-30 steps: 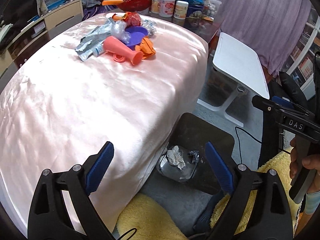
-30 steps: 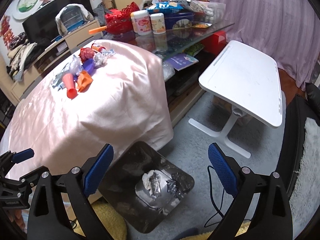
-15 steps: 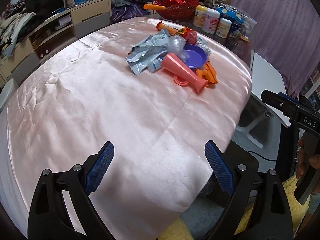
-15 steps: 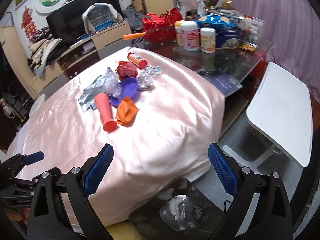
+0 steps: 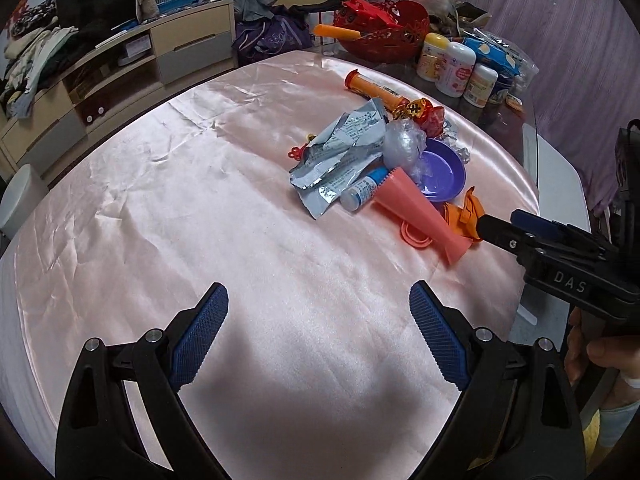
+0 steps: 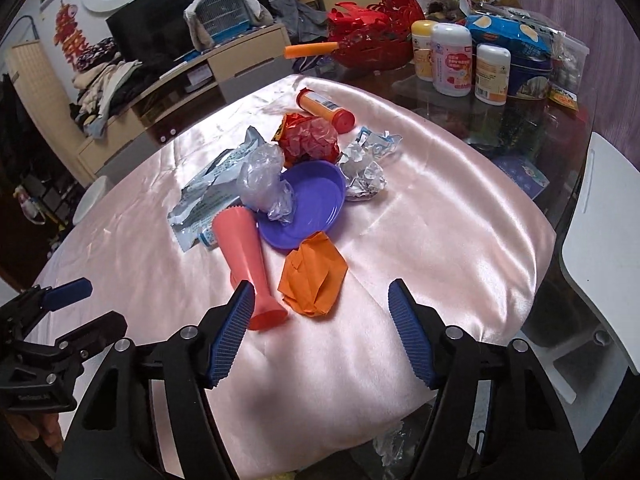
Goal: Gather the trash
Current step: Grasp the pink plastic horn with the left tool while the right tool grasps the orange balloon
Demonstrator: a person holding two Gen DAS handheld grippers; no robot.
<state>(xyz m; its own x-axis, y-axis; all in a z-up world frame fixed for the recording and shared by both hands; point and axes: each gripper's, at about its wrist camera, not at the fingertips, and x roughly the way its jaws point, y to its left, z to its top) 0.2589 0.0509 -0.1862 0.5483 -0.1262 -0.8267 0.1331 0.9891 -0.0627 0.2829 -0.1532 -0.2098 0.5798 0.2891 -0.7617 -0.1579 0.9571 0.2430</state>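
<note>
A: Where does the trash lie?

B: On a table draped in shiny pink satin cloth [image 6: 440, 216], heaped toward its far right side. A crumpled orange paper wad [image 6: 314, 280] sits nearest, just beyond the right gripper [image 6: 321, 330], touching a tipped-over coral plastic cone-shaped cup [image 6: 246, 264] to its left.

A: And the rest?

B: Farther off: a purple plastic plate [image 6: 308, 204], a clear crinkled plastic bag [image 6: 264, 182], a torn silver foil pouch [image 5: 340, 152], a red crumpled wrapper [image 6: 310, 140], balled silver foil [image 6: 366, 170] and an orange tube with a red cap [image 6: 324, 110].

A: The claws?

B: The right gripper's blue-padded jaws are closing, nothing between them yet; the wad lies just ahead of the gap. The left gripper [image 5: 318, 340] hangs wide apart and empty over bare cloth, the heap well beyond it to the right.
</note>
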